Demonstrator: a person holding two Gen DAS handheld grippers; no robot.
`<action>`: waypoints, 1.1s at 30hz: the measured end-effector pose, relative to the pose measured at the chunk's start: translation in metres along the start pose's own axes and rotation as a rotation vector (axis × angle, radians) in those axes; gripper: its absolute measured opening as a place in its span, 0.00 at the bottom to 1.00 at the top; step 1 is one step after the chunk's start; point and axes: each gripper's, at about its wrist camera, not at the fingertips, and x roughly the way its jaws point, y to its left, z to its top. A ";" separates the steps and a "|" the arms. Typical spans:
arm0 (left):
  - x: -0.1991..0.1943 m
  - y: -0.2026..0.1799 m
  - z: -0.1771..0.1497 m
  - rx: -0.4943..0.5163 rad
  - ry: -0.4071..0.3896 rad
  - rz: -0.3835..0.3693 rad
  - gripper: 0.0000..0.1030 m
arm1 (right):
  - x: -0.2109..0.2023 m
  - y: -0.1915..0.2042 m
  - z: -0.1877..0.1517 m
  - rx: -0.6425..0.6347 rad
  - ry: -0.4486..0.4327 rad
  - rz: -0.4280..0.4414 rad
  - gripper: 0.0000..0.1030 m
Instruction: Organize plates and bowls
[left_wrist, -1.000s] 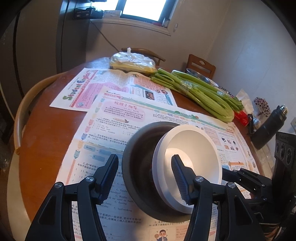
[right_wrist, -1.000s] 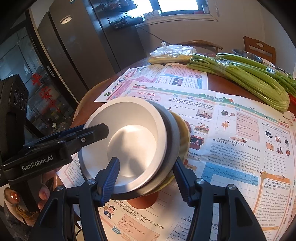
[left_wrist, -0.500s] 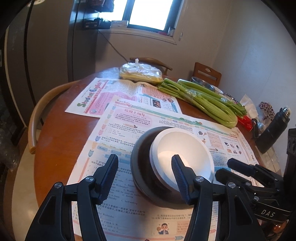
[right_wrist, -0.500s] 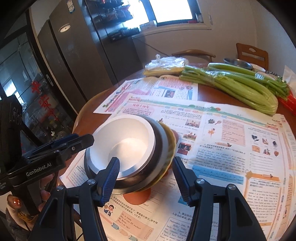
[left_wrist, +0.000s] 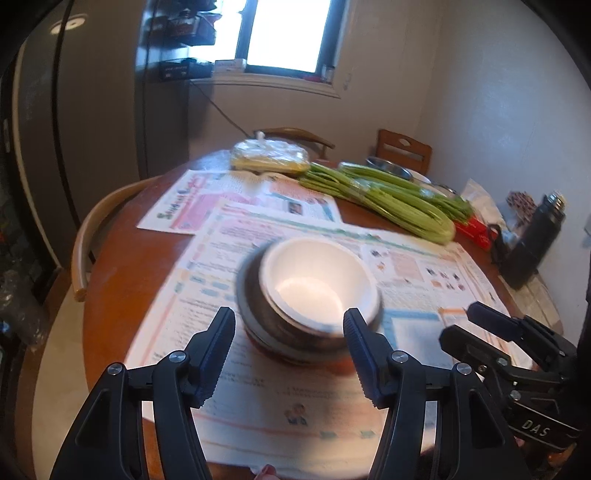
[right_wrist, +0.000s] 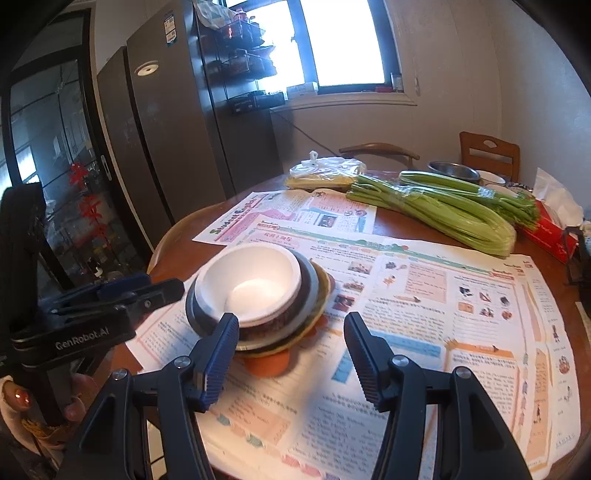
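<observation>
A nested stack of dishes (right_wrist: 258, 302) is seen on the newspapers (right_wrist: 424, 291) that cover the near part of the round wooden table (left_wrist: 125, 266). The white bowl (left_wrist: 317, 284) sits on top, inside a dark bowl (right_wrist: 291, 321); beneath these a yellowish plate (right_wrist: 321, 295) and an orange base piece (right_wrist: 267, 363) can be made out in the right wrist view.

The left gripper (left_wrist: 290, 347) is held near the stack with its jaws released and nothing between them; the right gripper (right_wrist: 290, 350) is likewise spread and empty, its fingers standing just in front of the stack without touching it. The stacking step is judged to be finished, and both grippers appear to be clear of the pile (the left view is somewhat blurred).

At the far right of the table, behind the celery (right_wrist: 443, 206), a metal bowl (right_wrist: 454, 171) and what seems to be a white dish (right_wrist: 491, 178) are left unstacked. If these belong to the task, a reach across the celery would be called for next, with the jaws widened to take a rim, and the finished stack left undisturbed.
</observation>
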 end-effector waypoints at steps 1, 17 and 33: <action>-0.002 -0.003 -0.004 -0.001 0.003 -0.005 0.61 | -0.003 -0.001 -0.003 0.000 -0.001 -0.002 0.57; -0.011 -0.042 -0.062 0.051 0.016 0.057 0.62 | -0.040 -0.019 -0.059 0.025 0.006 -0.085 0.63; 0.000 -0.044 -0.077 0.070 0.067 0.052 0.62 | -0.037 -0.012 -0.075 0.030 0.052 -0.074 0.63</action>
